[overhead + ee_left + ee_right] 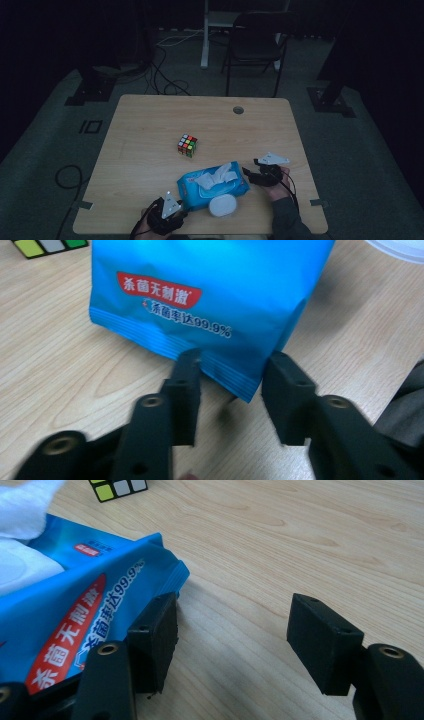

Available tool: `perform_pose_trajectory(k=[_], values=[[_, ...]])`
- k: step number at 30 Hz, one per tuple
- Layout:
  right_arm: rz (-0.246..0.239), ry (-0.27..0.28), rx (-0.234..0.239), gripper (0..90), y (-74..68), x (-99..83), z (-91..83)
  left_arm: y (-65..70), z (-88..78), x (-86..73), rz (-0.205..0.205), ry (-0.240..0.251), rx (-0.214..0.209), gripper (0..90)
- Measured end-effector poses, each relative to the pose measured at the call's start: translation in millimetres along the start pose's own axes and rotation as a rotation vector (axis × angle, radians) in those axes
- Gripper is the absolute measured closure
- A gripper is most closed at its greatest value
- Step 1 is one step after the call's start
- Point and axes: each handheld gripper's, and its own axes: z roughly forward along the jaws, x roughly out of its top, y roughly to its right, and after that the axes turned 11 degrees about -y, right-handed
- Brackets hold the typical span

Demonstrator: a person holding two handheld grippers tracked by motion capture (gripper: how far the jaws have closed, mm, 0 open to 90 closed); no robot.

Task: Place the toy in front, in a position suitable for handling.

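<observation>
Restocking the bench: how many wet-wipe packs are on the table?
1: the blue wet-wipe pack lies near the table's front edge, between both grippers, wipes sticking out.

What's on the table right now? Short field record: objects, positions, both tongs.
surface: wooden table
wipes pack: blue, lying flat near the person's edge
wipe: white, sticking out of the pack's top
cube: colour puzzle cube, apart from the pack, nearer the table's middle
white object: rounded, at the pack's near edge; what it is, unclear
left tongs: open, a pack corner between the jaws, not clamped
right tongs: open, one jaw beside the pack's end, nothing between the jaws
</observation>
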Motion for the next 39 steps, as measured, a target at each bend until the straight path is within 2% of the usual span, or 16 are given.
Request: perform_pose_trajectory(k=[2,3,5,9,11,19,22,30,39], values=[[-0.001,0.000,0.000,36.7,0.0,0.2,0.3,0.5,1.2,2.1,0.007,-0.015,0.044,74.0],[0.000,-0.001,-0.001,36.7,0.0,0.2,0.5,-1.0,2.2,3.1,-0.001,-0.021,0.054,77.7],[0.000,-0.001,-0.001,36.7,0.1,0.0,0.2,-4.8,3.4,4.8,-0.019,-0.020,0.066,80.9],[-0.002,0.004,0.000,36.7,0.5,0.0,-0.3,-12.8,5.3,7.2,-0.026,-0.021,0.103,88.7],[-0.004,0.005,0.000,36.8,0.1,0.0,-0.6,-16.9,5.8,8.1,-0.030,-0.019,0.124,90.0],[-0.011,0.010,0.016,36.8,-3.2,0.8,-1.0,-29.1,5.0,6.2,-0.067,-0.016,0.155,90.0],[-0.021,0.013,0.029,36.8,-7.0,1.9,-0.3,-35.9,3.1,3.7,-0.102,-0.018,0.177,90.0],[-0.033,0.028,0.053,36.7,-12.6,3.8,-1.8,-68.0,-4.7,-3.3,-0.206,-0.042,0.228,90.0],[-0.043,0.023,0.047,36.7,-13.9,3.7,-1.2,-116.1,-7.7,-7.6,-0.301,-0.054,0.235,90.0]])
